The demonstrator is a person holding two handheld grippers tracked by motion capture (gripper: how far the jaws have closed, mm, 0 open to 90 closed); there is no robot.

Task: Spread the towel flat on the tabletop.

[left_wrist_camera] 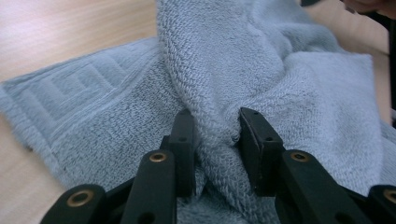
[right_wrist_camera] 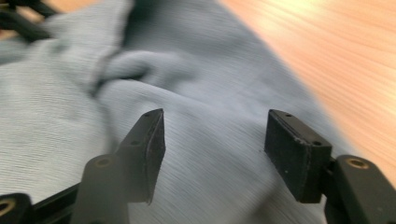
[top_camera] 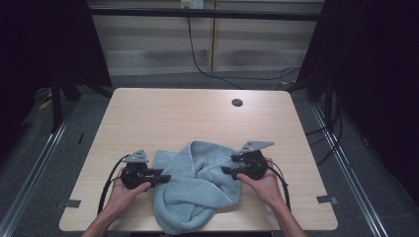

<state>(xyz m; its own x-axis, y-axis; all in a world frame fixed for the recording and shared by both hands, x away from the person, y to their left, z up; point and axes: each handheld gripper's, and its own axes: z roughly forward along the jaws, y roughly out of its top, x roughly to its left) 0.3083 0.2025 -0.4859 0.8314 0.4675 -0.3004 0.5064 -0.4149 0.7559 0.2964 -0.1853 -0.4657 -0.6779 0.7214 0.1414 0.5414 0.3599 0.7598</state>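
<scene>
Towel (top_camera: 193, 190): crumpled on the surface (top_camera: 163, 113), lying between your grippers.
Left gripper (left_wrist_camera: 212, 133): your jaws pinch a raised fold, ready to lift it.
Right gripper (right_wrist_camera: 215, 140): your jaws stand apart above the cloth, gripping nothing.

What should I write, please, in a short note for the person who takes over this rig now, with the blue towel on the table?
Left gripper: fingers closed on a raised fold of the blue towel.
Right gripper: fingers open just above the towel's right side, holding nothing.
Towel: crumpled and twisted at the near edge of the table, between both grippers.
Done: one fold is pinched on the left.
Left: probably grip the right side too, then spread or fold the towel.
</scene>
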